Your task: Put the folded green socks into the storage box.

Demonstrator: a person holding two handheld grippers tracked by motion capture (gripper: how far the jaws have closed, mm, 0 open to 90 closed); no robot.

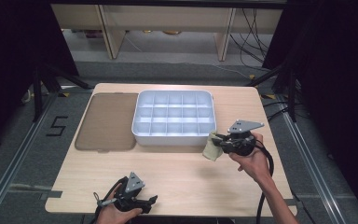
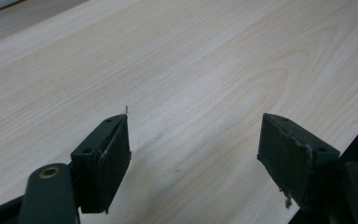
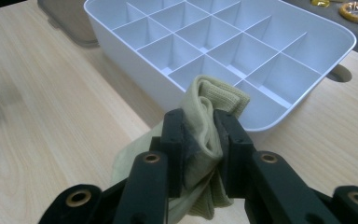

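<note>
A folded pale yellow-green sock [image 3: 209, 116] is pinched between the jaws of my right gripper [image 3: 203, 135], which is shut on it. In the high view that right gripper [image 1: 216, 140] holds the sock [image 1: 210, 148] just off the tabletop, beside the near right corner of the white divided tray [image 1: 140, 135]. The tray [image 3: 121, 51] has several compartments with nothing in them. My left gripper [image 1: 150, 199] rests near the table's front edge, far from the tray. Its jaws stand wide apart over bare wood, so the left gripper [image 2: 193, 149] is open.
A flat translucent brown lid [image 1: 107, 121] lies left of the tray. The light wooden table [image 1: 177, 177] ends close behind my left hand. Black stands and cables surround the table on a grey floor, with shelf legs beyond.
</note>
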